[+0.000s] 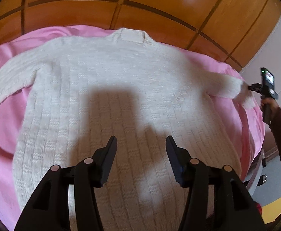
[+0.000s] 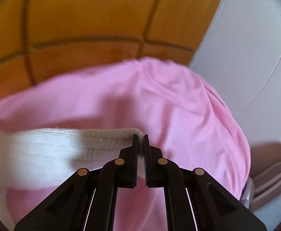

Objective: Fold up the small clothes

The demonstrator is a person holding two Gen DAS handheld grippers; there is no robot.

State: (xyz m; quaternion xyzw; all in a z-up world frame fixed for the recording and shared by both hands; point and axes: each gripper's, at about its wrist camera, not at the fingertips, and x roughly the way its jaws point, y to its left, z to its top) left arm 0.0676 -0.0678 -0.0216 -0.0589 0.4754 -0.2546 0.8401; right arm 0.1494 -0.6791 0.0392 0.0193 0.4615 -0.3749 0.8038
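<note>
Knitwear fills the middle: a white sweater (image 1: 109,88) lies flat on the pink sheet (image 1: 0,134) of a bed, collar toward the wooden headboard (image 1: 82,15). Above its lower body hangs the left gripper (image 1: 141,150), jaws apart with nothing between them. At the far right, the right gripper (image 2: 140,142) has its jaws clamped on the sleeve cuff (image 2: 109,134), lifted off the sheet

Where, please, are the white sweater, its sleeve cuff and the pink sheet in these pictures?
white sweater (image 1: 121,88): left wrist view, middle of its knitted body.
sleeve cuff (image 2: 109,134): right wrist view, ribbed edge beside the fingers.
pink sheet (image 2: 159,100): right wrist view, bare fabric beyond the cuff.
</note>
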